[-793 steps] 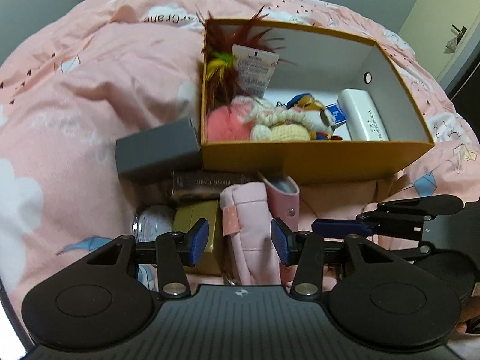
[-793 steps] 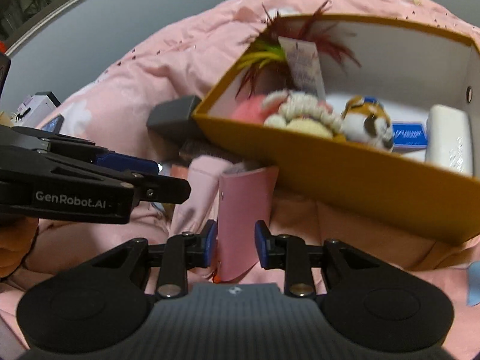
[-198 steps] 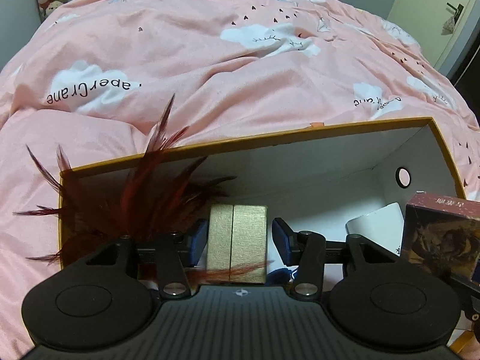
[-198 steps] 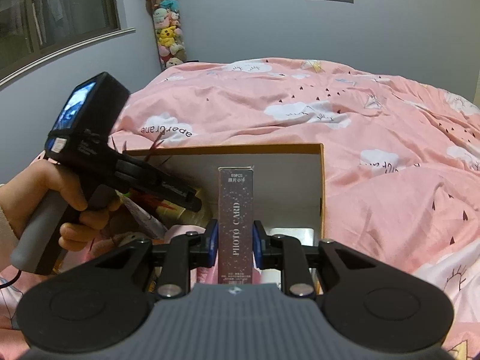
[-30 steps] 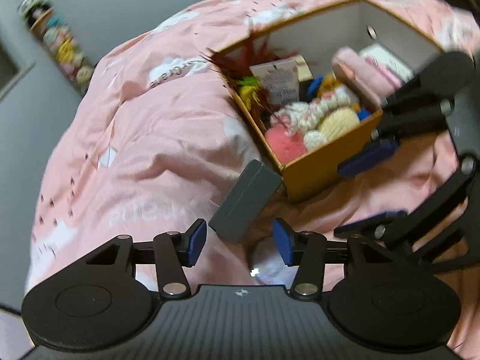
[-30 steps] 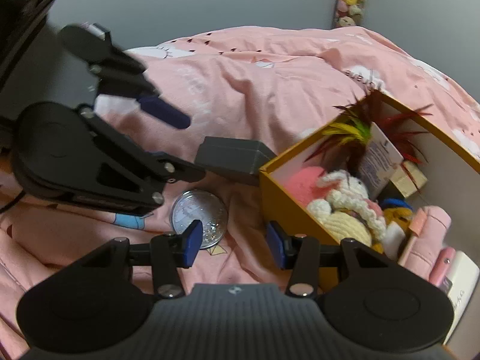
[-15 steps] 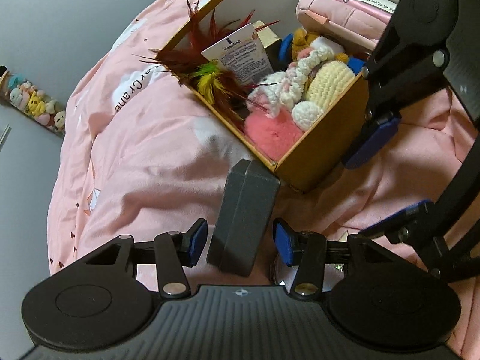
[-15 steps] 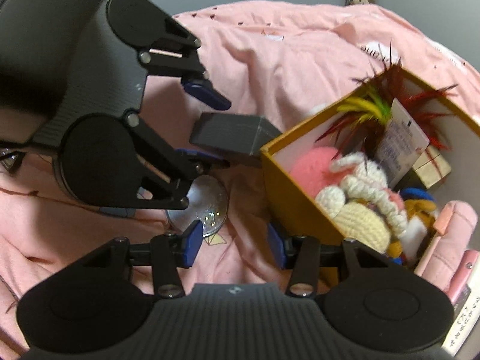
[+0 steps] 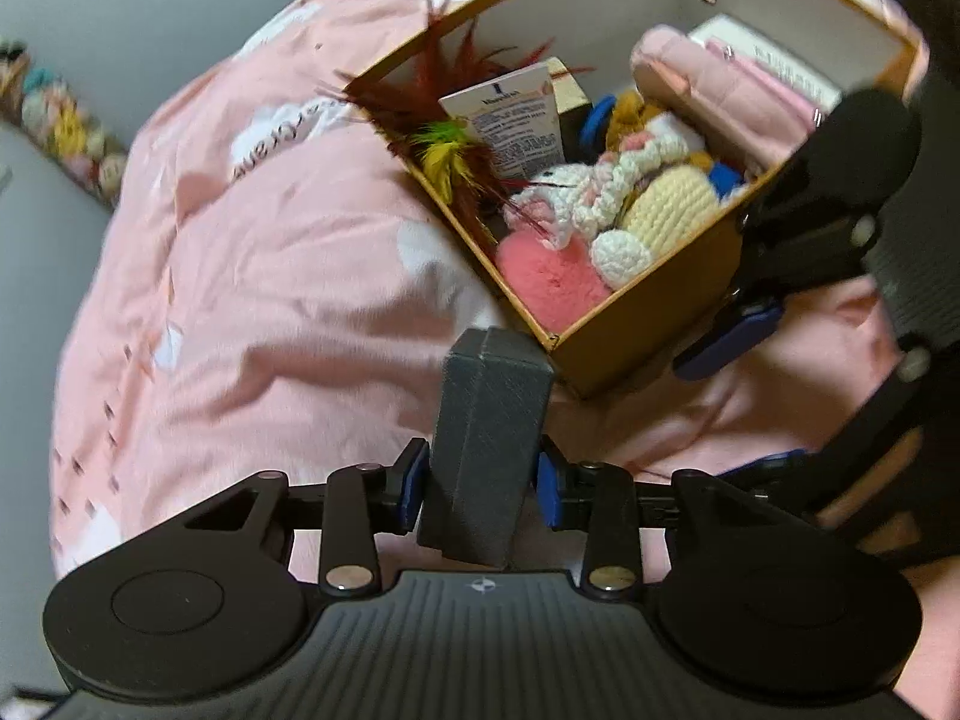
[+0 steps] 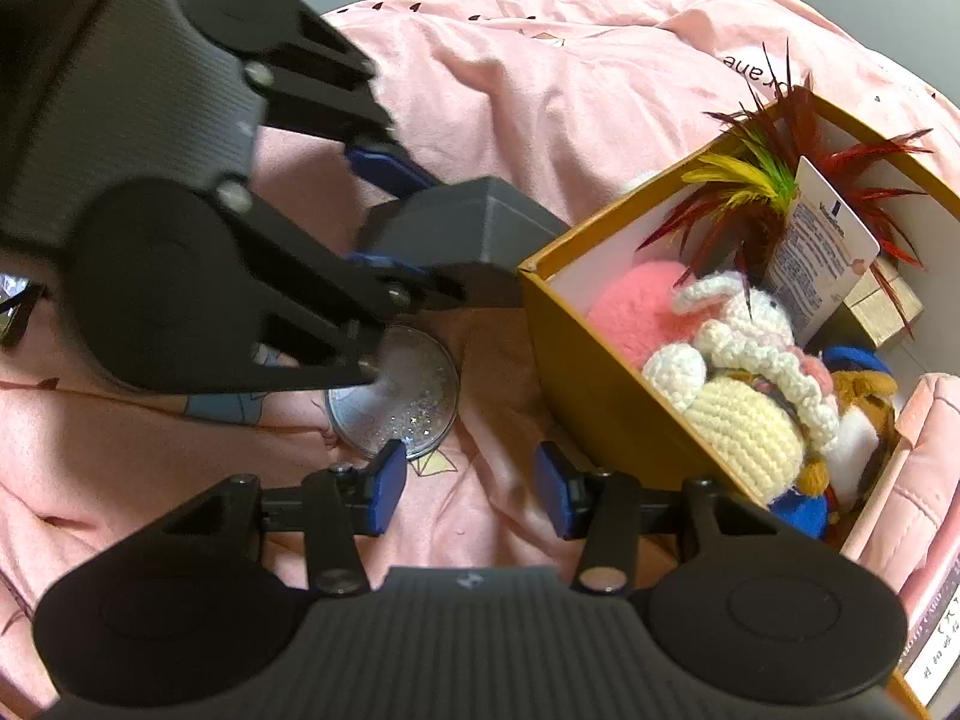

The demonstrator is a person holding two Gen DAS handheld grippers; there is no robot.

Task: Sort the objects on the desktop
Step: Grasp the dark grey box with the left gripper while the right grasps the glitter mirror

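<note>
A dark grey box stands on the pink duvet against the corner of the yellow cardboard box. My left gripper straddles it and its jaws are closing; the blue pads sit just off its sides with a thin gap. From the right wrist, the left gripper shows around the grey box. My right gripper hangs open over bare duvet, with nothing between its pads. A round glittery disc lies just ahead of its left pad, half hidden by the left gripper.
The yellow cardboard box holds red and yellow feathers, a crocheted bunny, a pink pompom, a pink pouch and several other items. The right gripper crowds the box's near corner. Rumpled duvet spreads to the left.
My left gripper came forward and down over the grey box and narrowed its jaws around it. The right gripper sank a little toward the duvet and stayed open.
</note>
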